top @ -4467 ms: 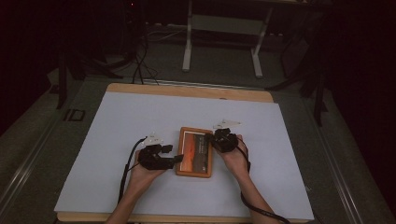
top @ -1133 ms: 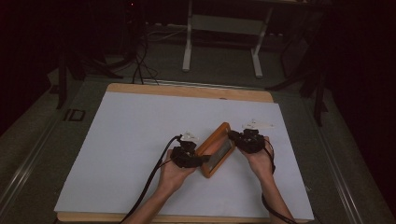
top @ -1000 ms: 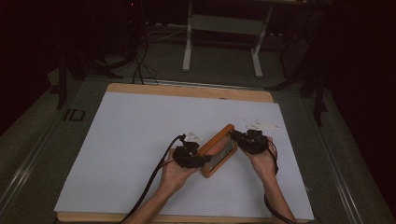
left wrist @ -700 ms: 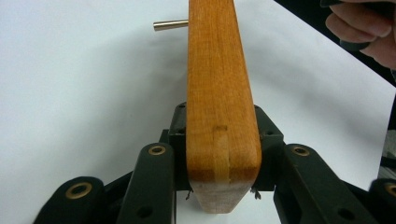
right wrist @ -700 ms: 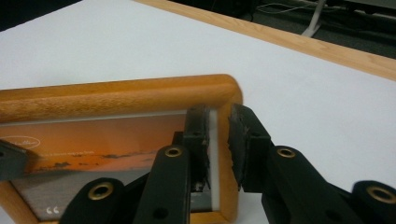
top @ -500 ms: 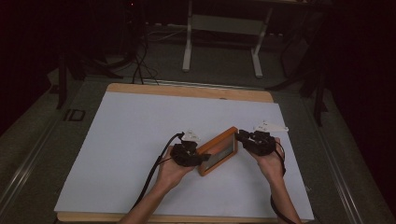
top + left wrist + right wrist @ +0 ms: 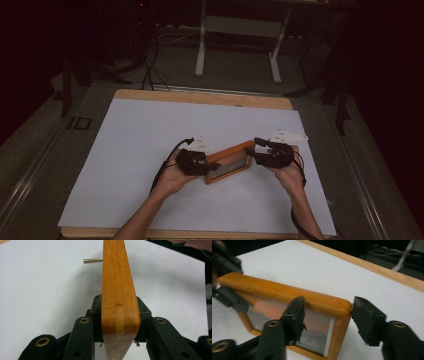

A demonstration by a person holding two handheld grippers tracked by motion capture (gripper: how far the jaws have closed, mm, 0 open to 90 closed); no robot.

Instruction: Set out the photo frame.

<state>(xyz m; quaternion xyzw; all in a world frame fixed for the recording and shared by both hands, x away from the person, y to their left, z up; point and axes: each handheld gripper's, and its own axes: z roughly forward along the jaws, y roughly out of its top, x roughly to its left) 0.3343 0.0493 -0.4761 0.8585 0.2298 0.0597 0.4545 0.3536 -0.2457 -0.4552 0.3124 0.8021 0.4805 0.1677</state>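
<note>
A white table with a wooden rim carries the work, and both of the person's forearms come up from its near edge toward a wooden picture frame that stands tilted on the sheet near the middle, right of centre. The left forearm slants up and to the right, its hand wrapped around the left gripper, which points rightward at the frame's near-left end; a cable loops back from it along the wrist. In the left gripper view that left gripper has its jaws pressed onto the frame's rail from both sides, pinching the wood edge-on, with a thin brass pin sticking out of the frame farther up. The right forearm rises straighter, its hand holding the right gripper pointing leftward at the frame's far-right corner. In the right gripper view its jaws stand spread and have just been opening: one pad lies in front of the glass, the other just clear of the corner, so the frame sits between them without being squeezed. Behind the glass shows a reddish photograph.
</note>
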